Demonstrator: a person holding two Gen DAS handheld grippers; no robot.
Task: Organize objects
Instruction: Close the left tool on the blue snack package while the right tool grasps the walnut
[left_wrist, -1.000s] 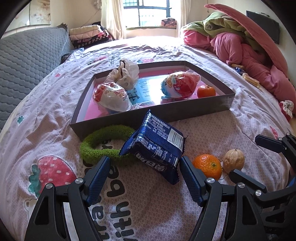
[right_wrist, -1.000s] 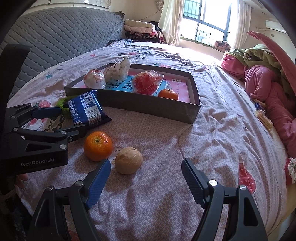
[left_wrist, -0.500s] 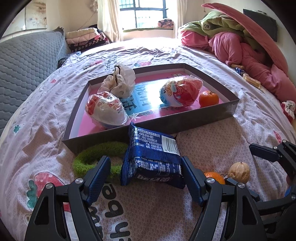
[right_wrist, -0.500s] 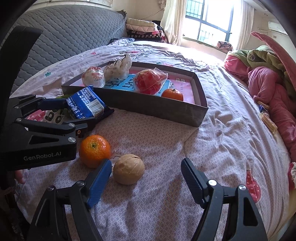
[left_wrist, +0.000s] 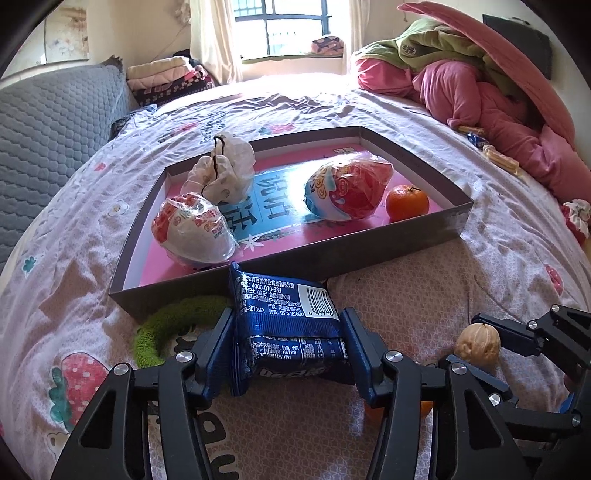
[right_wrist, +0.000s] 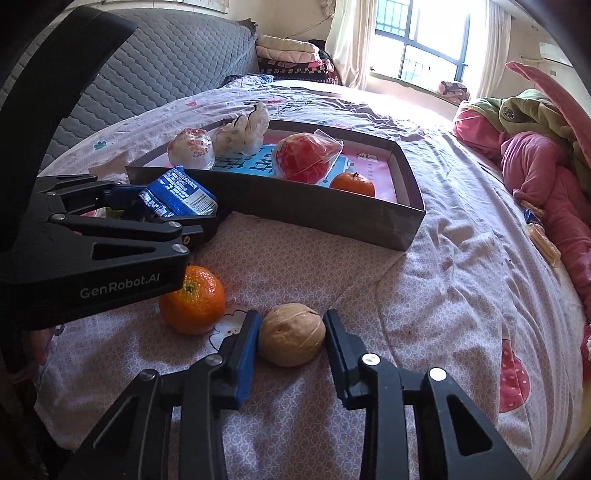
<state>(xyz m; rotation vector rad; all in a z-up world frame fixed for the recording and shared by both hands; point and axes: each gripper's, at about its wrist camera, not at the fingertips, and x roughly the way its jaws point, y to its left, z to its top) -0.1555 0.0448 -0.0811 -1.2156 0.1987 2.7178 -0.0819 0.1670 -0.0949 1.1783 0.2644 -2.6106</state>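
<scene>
My left gripper (left_wrist: 288, 350) is shut on a blue snack packet (left_wrist: 284, 325), just in front of the grey tray (left_wrist: 295, 258); the packet also shows in the right wrist view (right_wrist: 181, 192). My right gripper (right_wrist: 291, 332) is shut on a walnut (right_wrist: 291, 334) that rests on the bedsheet; the walnut also shows in the left wrist view (left_wrist: 477, 343). An orange (right_wrist: 192, 300) lies just left of the walnut. The tray (right_wrist: 314, 210) holds two wrapped toy eggs (left_wrist: 194, 232) (left_wrist: 347, 192), a white pouch (left_wrist: 225, 173) and a small orange (left_wrist: 407, 202).
A green fuzzy ring (left_wrist: 173, 325) lies left of the packet against the tray's front wall. A grey quilted headboard (right_wrist: 147, 74) is at the left. Pink and green bedding (left_wrist: 480, 92) is piled at the right. Folded cloths (left_wrist: 166, 77) sit by the window.
Both grippers moved forward and closed: the left onto the blue packet, the right onto the walnut. The left view moved closer to the tray.
</scene>
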